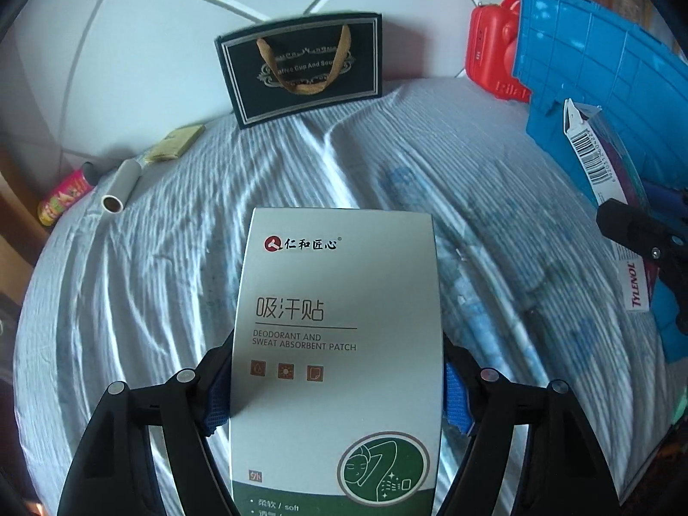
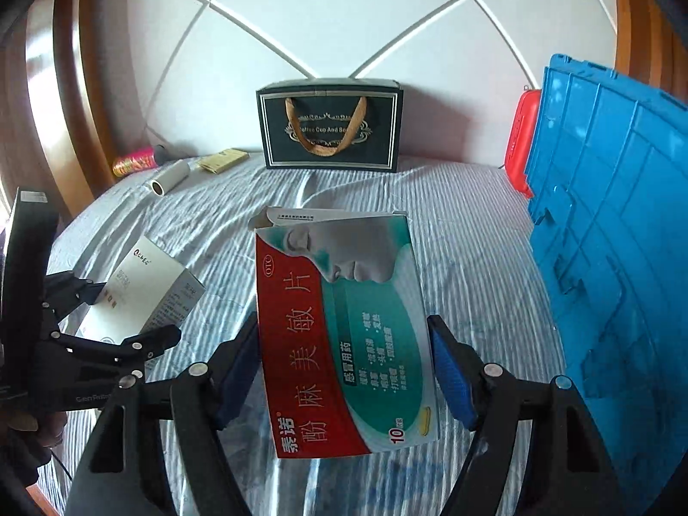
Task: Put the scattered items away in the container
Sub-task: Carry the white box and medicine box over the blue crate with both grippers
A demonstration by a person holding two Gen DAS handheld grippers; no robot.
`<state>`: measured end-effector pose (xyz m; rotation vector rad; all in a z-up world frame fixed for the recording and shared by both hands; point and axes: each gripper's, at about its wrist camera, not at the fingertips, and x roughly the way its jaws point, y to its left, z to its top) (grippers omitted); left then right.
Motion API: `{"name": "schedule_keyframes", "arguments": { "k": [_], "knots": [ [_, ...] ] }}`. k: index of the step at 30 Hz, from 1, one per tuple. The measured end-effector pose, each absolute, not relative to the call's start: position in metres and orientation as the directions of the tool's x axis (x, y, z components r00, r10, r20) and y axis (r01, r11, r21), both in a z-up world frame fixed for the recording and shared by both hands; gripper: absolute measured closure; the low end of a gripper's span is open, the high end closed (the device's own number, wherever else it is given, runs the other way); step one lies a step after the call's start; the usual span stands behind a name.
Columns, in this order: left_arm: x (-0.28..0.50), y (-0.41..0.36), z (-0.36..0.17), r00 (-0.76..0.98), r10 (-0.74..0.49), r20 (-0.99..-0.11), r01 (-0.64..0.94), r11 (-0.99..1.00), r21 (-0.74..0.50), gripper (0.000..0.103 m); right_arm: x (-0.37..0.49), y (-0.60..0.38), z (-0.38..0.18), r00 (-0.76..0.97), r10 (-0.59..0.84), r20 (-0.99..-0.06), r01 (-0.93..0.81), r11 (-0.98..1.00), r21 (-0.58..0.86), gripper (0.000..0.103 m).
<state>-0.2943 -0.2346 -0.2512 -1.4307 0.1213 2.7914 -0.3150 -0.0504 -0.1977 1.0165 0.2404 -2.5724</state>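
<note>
Left wrist: sweat patch box (image 1: 335, 344) between closed fingers (image 1: 215, 391).

Grey-and-green patch box (image 1: 337, 344), red-and-teal medicine box (image 2: 344, 335), blue crate (image 2: 610, 266), blue-white striped bedsheet (image 1: 129, 292).

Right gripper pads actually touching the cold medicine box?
Cannot tell. Right wrist view: the right gripper brackets the cold medicine box, left pad against its edge, but a sliver shows beside the right pad.

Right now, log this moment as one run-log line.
left tool: shut on sweat patch box | right tool: shut on cold medicine box | both lifted over bed | blue crate: right
</note>
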Motion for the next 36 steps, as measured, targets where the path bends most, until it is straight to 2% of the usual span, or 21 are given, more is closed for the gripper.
{"name": "schedule_keyframes", "arguments": {
  "k": [11, 23, 36],
  "knots": [
    [-0.221, -0.207, -0.136, -0.761, -0.072, -0.645, -0.001, -0.994, 0.111, 0.027, -0.231, -0.039, -0.109, -0.777, -0.316, -0.544, 0.399, -0.916, -0.038, 0.030],
    [-0.160, -0.176, -0.066, -0.840, 0.024, -0.541, -0.114, -0.985, 0.133, 0.027, -0.125, -0.012, -0.040, -0.886, -0.224, -0.405, 0.266, -0.963, -0.050, 0.030],
    [-0.144, -0.046, 0.003, -0.883, 0.149, -0.445, -0.236, -0.961, 0.146, 0.027, -0.075, 0.093, 0.012, -0.952, -0.117, -0.282, 0.134, -0.990, -0.043, 0.030]
  ]
}}
